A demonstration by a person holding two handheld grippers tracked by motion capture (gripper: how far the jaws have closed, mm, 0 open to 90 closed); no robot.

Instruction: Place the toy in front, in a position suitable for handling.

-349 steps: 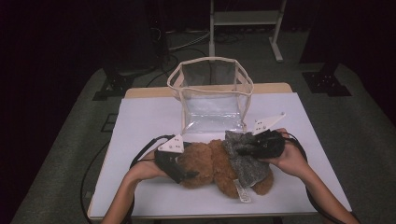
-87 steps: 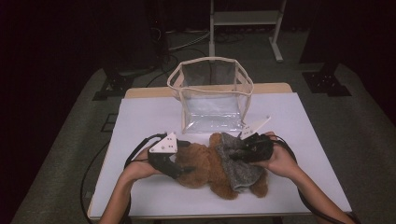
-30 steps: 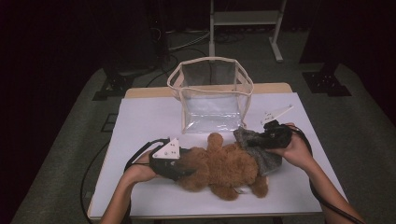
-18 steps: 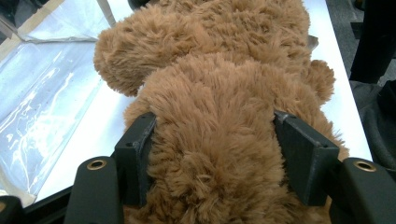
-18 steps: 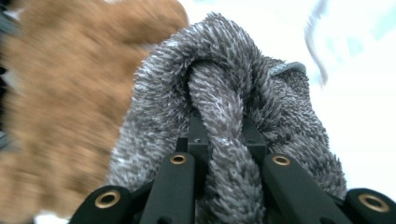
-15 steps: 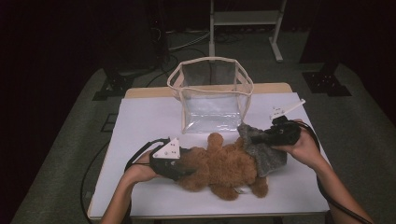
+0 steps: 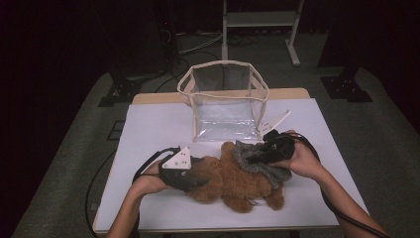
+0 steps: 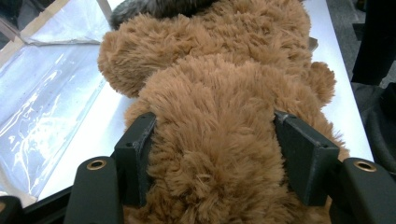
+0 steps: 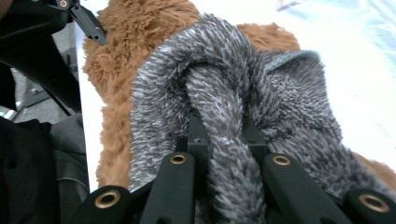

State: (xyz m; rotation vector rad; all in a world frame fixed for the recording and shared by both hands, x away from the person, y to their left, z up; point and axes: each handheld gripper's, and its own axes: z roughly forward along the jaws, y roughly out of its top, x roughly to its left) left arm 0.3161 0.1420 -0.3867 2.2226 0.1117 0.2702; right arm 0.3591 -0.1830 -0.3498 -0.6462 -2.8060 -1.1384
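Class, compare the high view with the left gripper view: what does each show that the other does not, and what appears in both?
High view alone: the whole clear bag standing upright, both forearms, and the right gripper pinching the grey furry garment. Left gripper view alone: close up, the left gripper with its black jaws pressed into the brown teddy bear from both sides. Both share: the bear, the white table, clear plastic of the bag and a bit of grey fur.

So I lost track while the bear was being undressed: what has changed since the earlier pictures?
The right gripper, shut on the grey garment, drew it off the bear's body toward the table's right, and has now swung back over the teddy bear. The left gripper stays clamped on the bear; the clear bag has not moved.
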